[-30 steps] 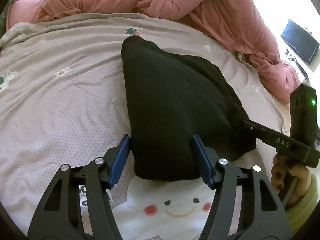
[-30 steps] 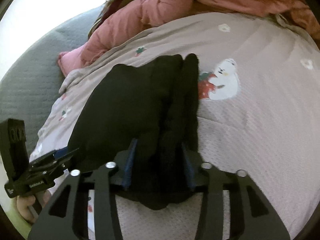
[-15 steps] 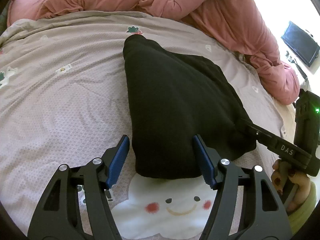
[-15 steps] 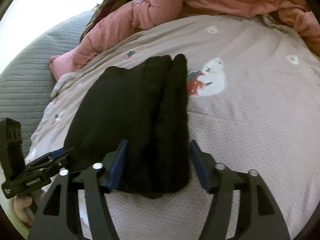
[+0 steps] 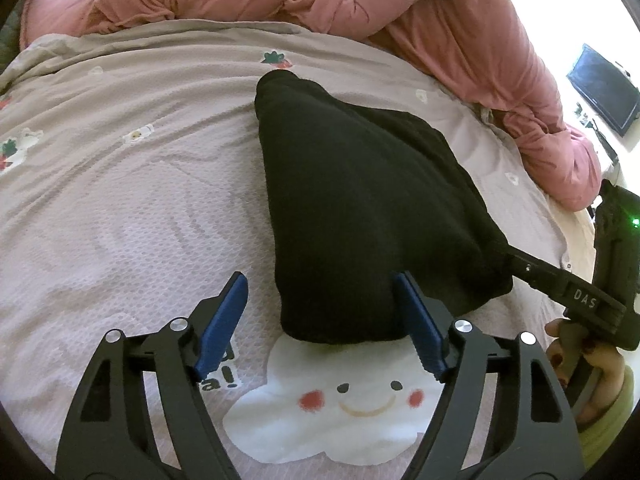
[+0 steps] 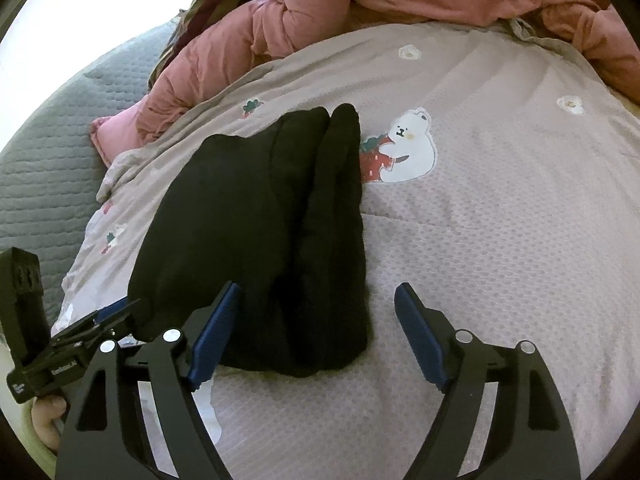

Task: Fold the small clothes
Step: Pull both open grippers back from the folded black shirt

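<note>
We have the bed point(image 5: 120, 208) under a mauve printed sheet, the pink duvet point(image 5: 440, 20) heaped along its far side, and the folded black garment point(image 5: 360, 208) lying flat in the middle of the sheet. Our left tongs point(image 5: 322, 316) are opening around its near edge, the pads not pressing the cloth. Our right tongs point(image 6: 316, 330) are opening too, straddling its other near corner. The main risk, we judge, is a pad snagging the knit as we pull away and dragging the top layer open. The soft, uneven bed could also let the thick fold slump or spring apart.
</note>
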### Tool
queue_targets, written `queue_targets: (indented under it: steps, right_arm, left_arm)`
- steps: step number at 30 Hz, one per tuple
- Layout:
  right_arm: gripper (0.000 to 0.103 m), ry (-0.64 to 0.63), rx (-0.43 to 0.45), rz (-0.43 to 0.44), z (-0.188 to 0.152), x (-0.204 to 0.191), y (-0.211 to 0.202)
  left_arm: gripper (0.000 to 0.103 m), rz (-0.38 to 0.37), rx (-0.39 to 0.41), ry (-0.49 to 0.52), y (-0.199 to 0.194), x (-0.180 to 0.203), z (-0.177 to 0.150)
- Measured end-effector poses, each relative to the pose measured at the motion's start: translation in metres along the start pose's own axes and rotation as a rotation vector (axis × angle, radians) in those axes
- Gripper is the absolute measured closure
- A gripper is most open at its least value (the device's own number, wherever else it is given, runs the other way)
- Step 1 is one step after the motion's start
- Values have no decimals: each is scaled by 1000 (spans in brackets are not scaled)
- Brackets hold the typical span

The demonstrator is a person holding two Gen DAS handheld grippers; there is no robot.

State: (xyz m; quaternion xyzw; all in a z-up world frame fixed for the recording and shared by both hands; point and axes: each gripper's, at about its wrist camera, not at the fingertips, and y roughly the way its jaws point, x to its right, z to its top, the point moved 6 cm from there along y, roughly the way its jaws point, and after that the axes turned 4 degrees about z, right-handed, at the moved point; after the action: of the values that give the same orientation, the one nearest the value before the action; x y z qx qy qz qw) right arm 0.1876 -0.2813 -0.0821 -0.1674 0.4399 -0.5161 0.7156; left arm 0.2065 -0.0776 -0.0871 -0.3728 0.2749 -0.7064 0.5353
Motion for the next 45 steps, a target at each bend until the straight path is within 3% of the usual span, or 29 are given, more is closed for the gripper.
queue_targets:
  steps: [4, 5, 6, 12, 28, 45]
  right_arm:
    - [24, 0, 23, -2, 0, -2, -10]
    - [12, 1, 24, -3, 0, -3, -13]
    - [8, 1, 32, -9, 0, -4, -16]
    - [6, -30, 86, -12, 3, -16, -37]
    - [5, -156, 258, -58, -1, -55, -99]
    - [5, -278, 297, -168, -46, -78, -121]
  left_arm:
    - [27, 20, 20, 2, -9, -3, 1]
    - [25, 27, 28, 3, -12, -3, 1]
    - [25, 34, 36, 4, -16, -4, 2]
    - [10, 61, 78, 14, -35, -8, 4]
    - [10, 156, 203, 37, -89, -18, -7]
    - [10, 171, 216, 42, -124, -33, -48]
